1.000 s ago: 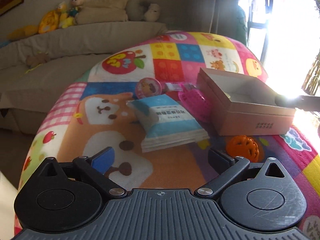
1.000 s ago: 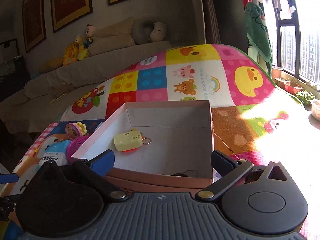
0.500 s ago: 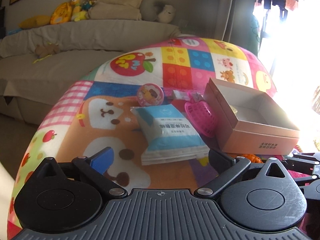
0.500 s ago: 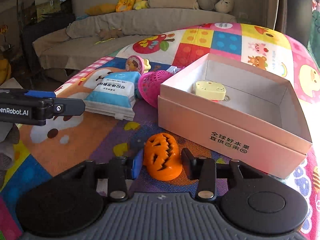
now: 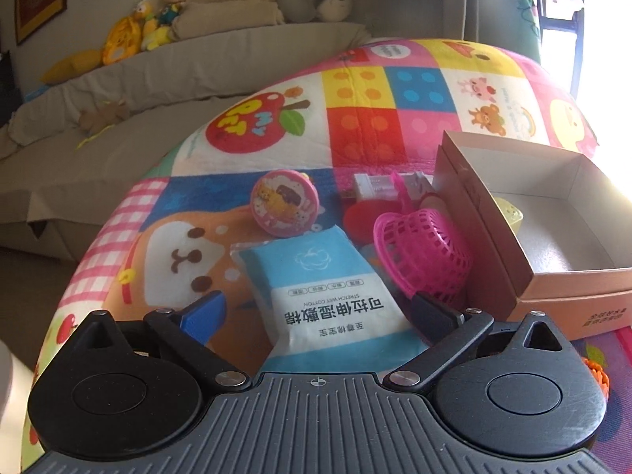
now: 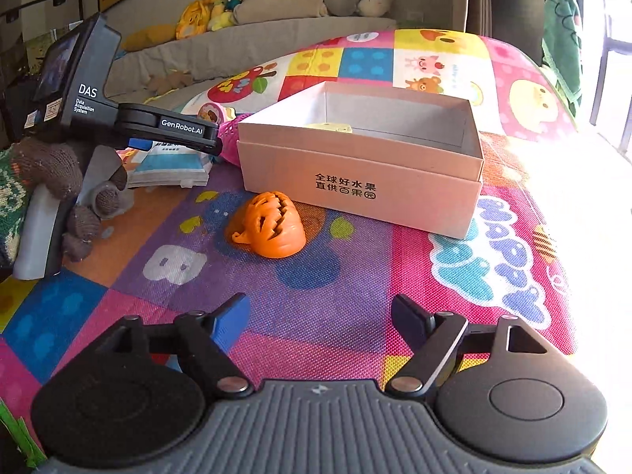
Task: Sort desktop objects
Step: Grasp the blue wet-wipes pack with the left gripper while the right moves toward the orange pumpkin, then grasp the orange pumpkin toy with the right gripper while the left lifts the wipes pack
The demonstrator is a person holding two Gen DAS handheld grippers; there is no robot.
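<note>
A pink cardboard box (image 6: 361, 166) stands open on the colourful mat, with a yellow toy (image 5: 509, 213) inside. An orange pumpkin toy (image 6: 270, 229) lies on the mat in front of the box, apart from my right gripper (image 6: 320, 316), which is open and empty a short way behind it. My left gripper (image 5: 316, 310) is open, its fingers on either side of a blue-and-white wet-cotton pack (image 5: 324, 296). A pink mesh basket (image 5: 422, 252) lies on its side between pack and box. A round pink toy (image 5: 284, 207) lies behind the pack.
A small white packet (image 5: 379, 187) and a red disc (image 5: 357, 219) lie behind the basket. The left gripper's body (image 6: 118, 118) and gloved hand (image 6: 59, 181) show at the left of the right wrist view. A sofa with plush toys (image 5: 158, 27) runs behind the mat.
My right gripper opened, let go of the orange pumpkin and drew back from it. My left gripper moved forward, closer over the wet-cotton pack.
</note>
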